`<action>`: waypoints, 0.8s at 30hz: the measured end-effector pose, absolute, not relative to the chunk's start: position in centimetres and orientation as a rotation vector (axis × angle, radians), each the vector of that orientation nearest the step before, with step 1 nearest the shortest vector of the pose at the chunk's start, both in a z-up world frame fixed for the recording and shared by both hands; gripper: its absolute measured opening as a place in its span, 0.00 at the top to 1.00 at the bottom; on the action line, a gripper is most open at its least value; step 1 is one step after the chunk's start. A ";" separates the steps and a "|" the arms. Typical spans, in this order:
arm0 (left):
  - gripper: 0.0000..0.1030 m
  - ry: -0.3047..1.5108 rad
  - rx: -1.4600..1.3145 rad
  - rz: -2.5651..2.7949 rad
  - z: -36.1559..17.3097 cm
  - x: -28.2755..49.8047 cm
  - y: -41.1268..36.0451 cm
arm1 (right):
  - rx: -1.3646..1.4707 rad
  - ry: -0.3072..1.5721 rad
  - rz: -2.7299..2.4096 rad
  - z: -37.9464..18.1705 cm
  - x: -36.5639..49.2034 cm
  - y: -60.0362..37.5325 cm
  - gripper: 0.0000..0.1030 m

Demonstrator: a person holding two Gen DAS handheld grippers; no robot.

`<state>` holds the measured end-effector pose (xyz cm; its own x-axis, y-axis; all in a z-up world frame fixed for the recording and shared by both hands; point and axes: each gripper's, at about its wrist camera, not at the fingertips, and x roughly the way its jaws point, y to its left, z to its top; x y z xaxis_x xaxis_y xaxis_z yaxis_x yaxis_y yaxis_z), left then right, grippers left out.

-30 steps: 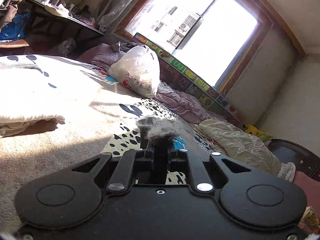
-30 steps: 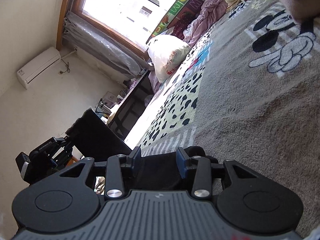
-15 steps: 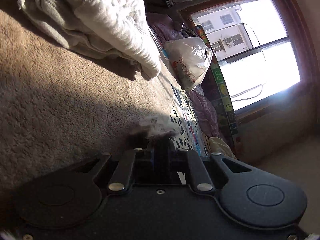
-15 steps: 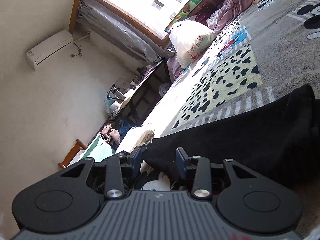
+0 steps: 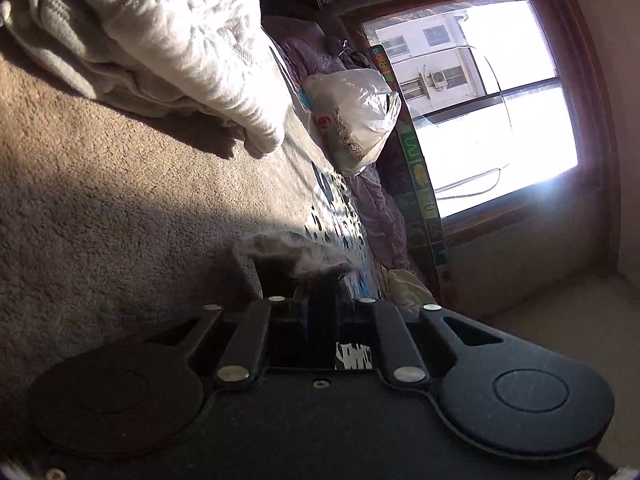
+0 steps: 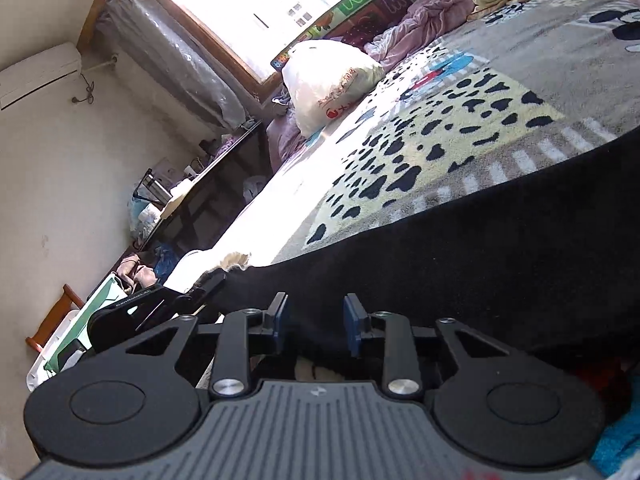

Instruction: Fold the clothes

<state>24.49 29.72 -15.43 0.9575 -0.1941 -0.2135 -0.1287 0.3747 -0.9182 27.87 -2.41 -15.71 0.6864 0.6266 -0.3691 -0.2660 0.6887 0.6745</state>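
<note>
Left gripper (image 5: 320,300) pinching black garment (image 5: 296,258)

**Your two grippers, up close**

Your left gripper (image 5: 320,300) is smooth matte black all over, with two round discs, silver rivets on the linkage arms and one small brass-coloured screw in the middle. Your right gripper (image 6: 316,320) has a ribbed grey top plate, the same black discs and rivets, plus blue finger pads (image 6: 280,318).

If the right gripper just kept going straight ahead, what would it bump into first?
Probably the black fabric garment: it lies directly ahead of the open right gripper, draped across the spotted cartoon blanket. Depth is hard to judge.
</note>
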 end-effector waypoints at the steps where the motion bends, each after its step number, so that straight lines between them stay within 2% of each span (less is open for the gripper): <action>1: 0.91 0.303 -1.187 -0.050 -15.2 24.5 29.6 | 0.607 0.648 0.532 -16.0 27.9 -2.1 0.50; 3: 0.91 0.289 -1.167 -0.068 -14.5 24.4 29.3 | 0.572 0.677 0.520 -16.3 27.8 -1.5 0.61; 7: 0.91 0.285 -1.138 -0.076 -13.8 24.4 28.9 | 0.487 0.573 0.553 -14.2 26.0 -1.0 0.63; 9: 0.91 0.286 -1.129 -0.076 -13.7 24.5 28.8 | 0.480 0.697 0.584 -15.7 26.9 -0.2 0.66; 10: 0.91 0.285 -1.125 -0.077 -13.6 24.4 28.8 | 0.518 0.733 0.576 -16.7 27.4 -0.4 0.80; 11: 0.91 0.284 -1.118 -0.078 -13.4 24.4 28.8 | 0.548 0.763 0.567 -17.5 27.7 -0.7 1.00; 12: 0.91 0.281 -1.104 -0.082 -13.1 24.5 28.8 | 0.572 0.773 0.567 -17.5 27.6 -1.2 1.00; 14: 0.91 0.274 -1.081 -0.089 -12.6 24.4 28.6 | 0.576 0.743 0.606 -16.8 26.8 -1.5 0.83; 16: 0.91 0.265 -1.055 -0.095 -12.1 24.3 28.3 | 0.545 0.659 0.659 -15.6 24.8 -1.8 0.73; 20: 0.91 0.266 -1.025 -0.114 -11.5 24.5 27.6 | 0.495 0.530 0.654 -14.1 23.4 -2.3 0.70; 24: 0.91 0.250 -0.939 -0.197 -9.4 24.9 25.8 | 0.543 0.645 0.597 -15.8 26.3 -3.1 0.66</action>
<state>24.92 25.77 -9.39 0.9534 -0.2740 -0.1262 0.0578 0.5765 -0.8151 26.32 -3.07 -15.80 0.6472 0.6563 -0.3878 -0.3362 0.7023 0.6275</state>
